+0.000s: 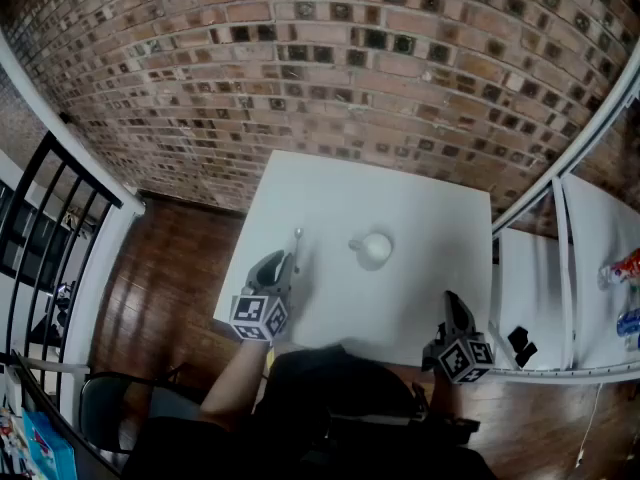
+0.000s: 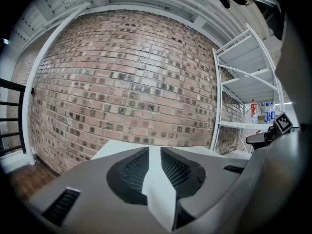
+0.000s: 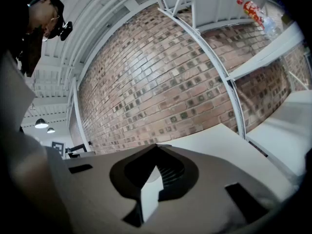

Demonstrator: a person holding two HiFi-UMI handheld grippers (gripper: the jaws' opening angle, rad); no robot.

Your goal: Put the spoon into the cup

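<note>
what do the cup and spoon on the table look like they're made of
Small rounded white cup: probably glazed ceramic, possibly plastic; smooth, uniformly white. Slim grey spoon: likely metal, from its thin silvery look, though too small to be sure.

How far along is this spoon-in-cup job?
Done: nothing yet. The spoon lies on the table, apart from the cup. In hand: the left claw, open and empty, sits right by the spoon. The right claw is shut at the table's near edge. Left: grip the spoon, lift it and put it in the cup.
</note>
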